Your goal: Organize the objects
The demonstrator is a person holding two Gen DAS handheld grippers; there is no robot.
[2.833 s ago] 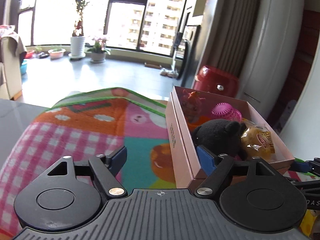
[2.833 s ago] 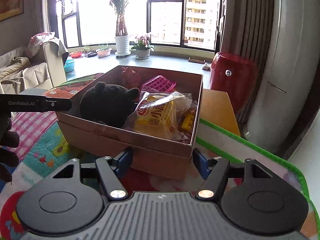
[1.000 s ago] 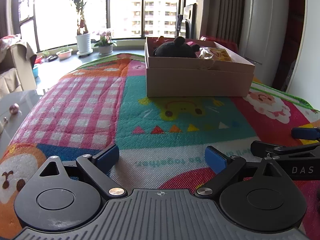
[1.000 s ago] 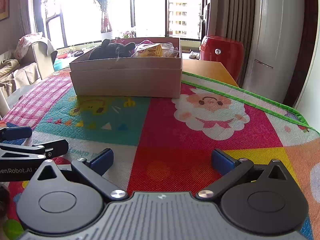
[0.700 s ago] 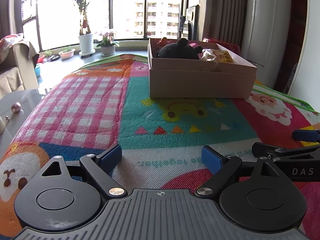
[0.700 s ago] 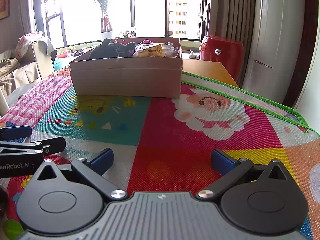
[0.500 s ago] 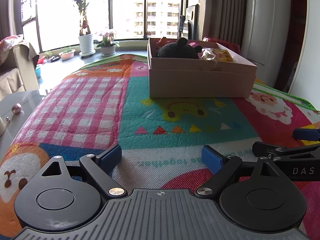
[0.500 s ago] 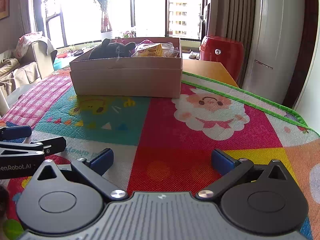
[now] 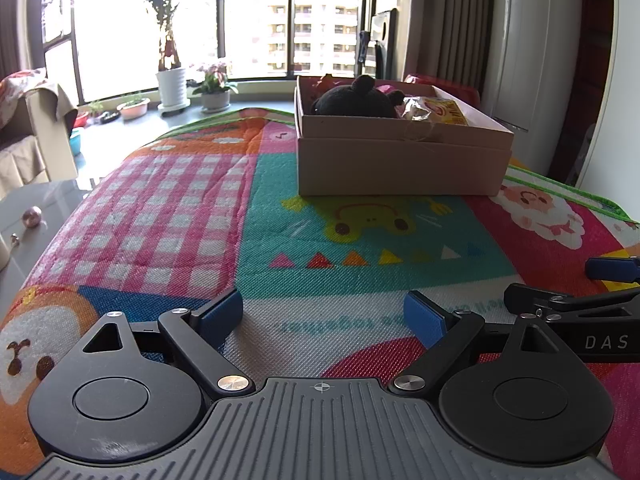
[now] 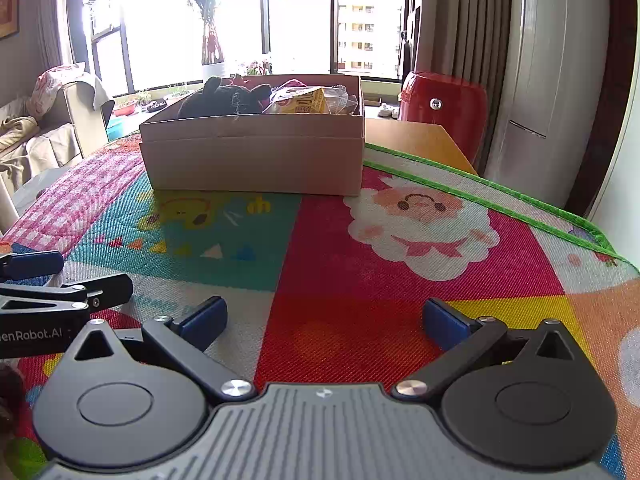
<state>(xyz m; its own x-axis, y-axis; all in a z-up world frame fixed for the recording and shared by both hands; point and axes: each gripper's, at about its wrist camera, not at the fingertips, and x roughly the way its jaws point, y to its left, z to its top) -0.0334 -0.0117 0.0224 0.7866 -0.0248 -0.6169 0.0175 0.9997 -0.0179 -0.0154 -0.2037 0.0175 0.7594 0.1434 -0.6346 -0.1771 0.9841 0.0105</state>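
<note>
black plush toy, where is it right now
The black plush toy lies inside the cardboard box at the far end of the colourful mat, at the box's left end beside the yellow snack packet.

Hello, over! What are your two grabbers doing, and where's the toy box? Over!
Left hand-held gripper open, empty, low over the play mat. Right hand-held gripper open, empty. Cardboard box ahead, black plush and snack bag inside. Nothing in between.
</note>
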